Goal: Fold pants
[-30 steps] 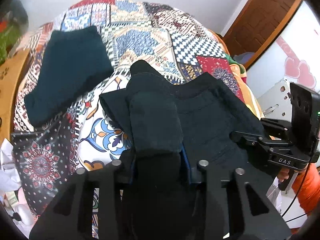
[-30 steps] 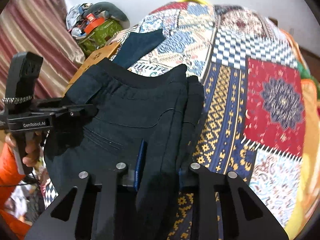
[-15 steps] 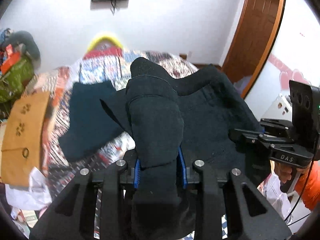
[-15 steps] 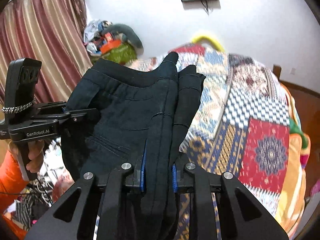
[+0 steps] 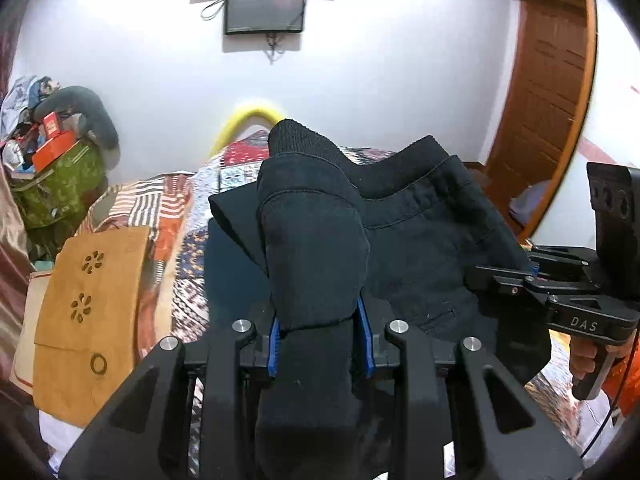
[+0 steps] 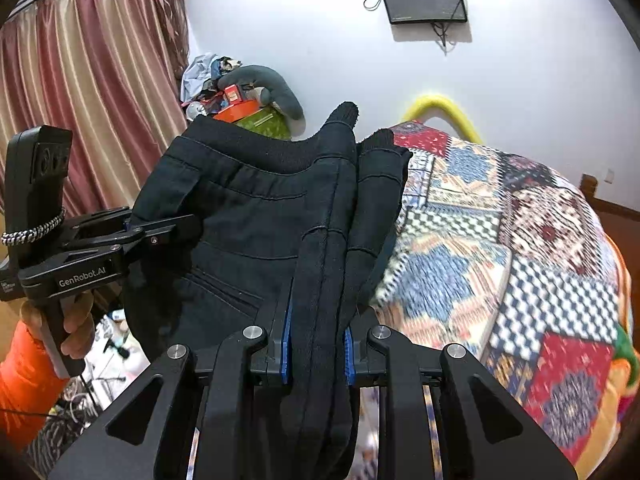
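Note:
The black pants (image 5: 416,240) hang in the air above the patchwork bedspread (image 6: 520,248), stretched between both grippers. My left gripper (image 5: 318,340) is shut on a thick bunched fold at one side of the waistband, blue pads pressing the cloth. My right gripper (image 6: 316,348) is shut on the other side, a folded edge of the black pants (image 6: 248,216) standing up between its blue pads. Each view shows the other gripper off to the side, held by a hand in an orange sleeve. The lower part of the pants is hidden behind the gripper bodies.
A dark teal folded garment (image 5: 232,280) lies on the bed below the pants. A tan cloth with cut-out flowers (image 5: 88,312) lies at the bed's left. A green bag with clutter (image 5: 60,184) stands by the striped curtain (image 6: 80,100). A wooden door (image 5: 548,92) is at right.
Both grippers have risen and tilted up, lifting the pants off the bedspread; the wall and screen have come into view. Both keep their hold on the waistband.

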Demonstrator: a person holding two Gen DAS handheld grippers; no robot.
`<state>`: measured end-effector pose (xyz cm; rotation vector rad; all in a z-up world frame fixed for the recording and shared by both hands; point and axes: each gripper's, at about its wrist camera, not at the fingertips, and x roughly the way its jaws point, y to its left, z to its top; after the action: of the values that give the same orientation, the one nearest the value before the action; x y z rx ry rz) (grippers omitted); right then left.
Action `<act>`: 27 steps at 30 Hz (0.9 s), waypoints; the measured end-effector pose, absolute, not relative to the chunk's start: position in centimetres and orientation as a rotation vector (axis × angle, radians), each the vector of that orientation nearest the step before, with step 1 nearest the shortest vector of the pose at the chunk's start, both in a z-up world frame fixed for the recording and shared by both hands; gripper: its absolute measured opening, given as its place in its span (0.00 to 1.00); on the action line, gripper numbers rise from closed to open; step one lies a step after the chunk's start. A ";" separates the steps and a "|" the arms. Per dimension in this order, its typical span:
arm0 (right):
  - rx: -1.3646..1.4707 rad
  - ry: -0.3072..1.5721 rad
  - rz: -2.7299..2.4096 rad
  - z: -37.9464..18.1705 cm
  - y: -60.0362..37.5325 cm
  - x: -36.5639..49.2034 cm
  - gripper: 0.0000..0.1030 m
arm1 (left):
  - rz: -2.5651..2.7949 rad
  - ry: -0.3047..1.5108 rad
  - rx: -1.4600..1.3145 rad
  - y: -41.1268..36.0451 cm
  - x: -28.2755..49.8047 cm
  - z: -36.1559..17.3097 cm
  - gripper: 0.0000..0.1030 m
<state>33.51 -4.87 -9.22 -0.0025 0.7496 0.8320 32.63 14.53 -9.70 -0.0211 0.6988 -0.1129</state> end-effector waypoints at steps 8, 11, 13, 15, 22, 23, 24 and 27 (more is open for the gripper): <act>-0.031 0.820 0.819 -12.6 1.9 40.1 0.17 | -0.007 0.761 -0.065 20.0 40.8 -14.9 0.29; -0.034 0.867 0.811 -14.6 3.6 42.3 0.17 | 0.031 0.801 -0.060 21.4 43.6 -18.0 0.30; -0.046 0.893 0.807 -16.4 4.6 43.4 0.17 | 0.045 0.847 -0.070 22.3 45.4 -20.5 0.31; -0.086 0.908 0.802 -18.3 5.3 44.1 0.17 | 0.052 0.914 -0.121 23.5 46.8 -23.1 0.32; -0.136 0.977 0.702 -21.8 5.3 45.3 0.24 | 0.100 0.995 -0.117 24.6 47.8 -27.8 0.41; -0.131 0.981 0.701 -21.6 5.0 45.1 0.24 | 0.099 0.988 -0.104 24.6 47.4 -27.7 0.41; -0.129 0.983 0.701 -21.4 4.7 45.0 0.27 | 0.102 0.984 -0.094 24.4 47.1 -27.4 0.42; -0.152 0.966 0.685 -19.6 3.6 43.8 0.30 | 0.108 0.966 -0.058 24.3 46.0 -26.0 0.42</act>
<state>43.82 3.62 -19.56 -0.1517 0.9656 0.6853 46.00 24.30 -25.97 -0.0582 0.9659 0.1077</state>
